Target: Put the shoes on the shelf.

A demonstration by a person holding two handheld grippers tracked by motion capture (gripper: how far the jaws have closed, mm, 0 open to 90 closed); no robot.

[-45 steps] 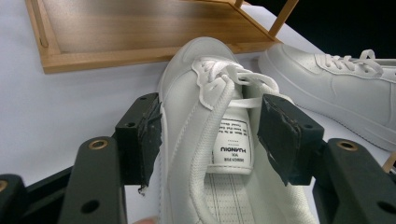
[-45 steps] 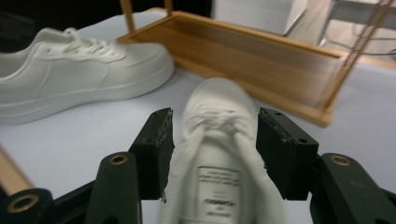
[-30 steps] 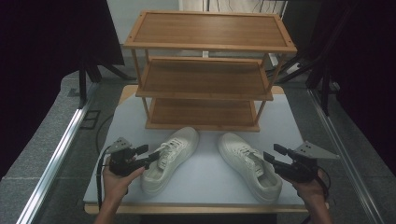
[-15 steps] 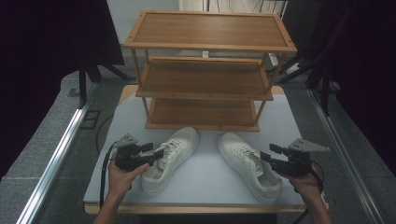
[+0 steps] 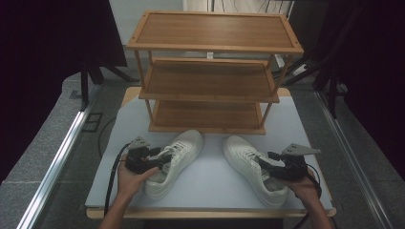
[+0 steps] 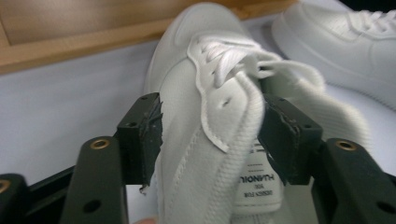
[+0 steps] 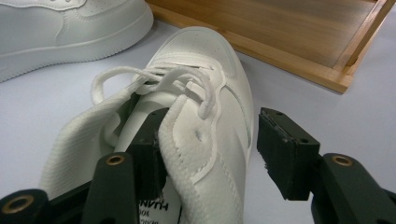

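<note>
Both tongs straddling shoe collars, not yet clamping.
Left tongs wide round left shoe; right tongs wide over right shoe, prob. readying lift to rack.

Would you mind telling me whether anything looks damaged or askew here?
The two white shoes look sound, toes splayed apart. One oddity: the left claw has frayed, ragged pads astride the left shoe. The right shoe and shelf look fine.
</note>
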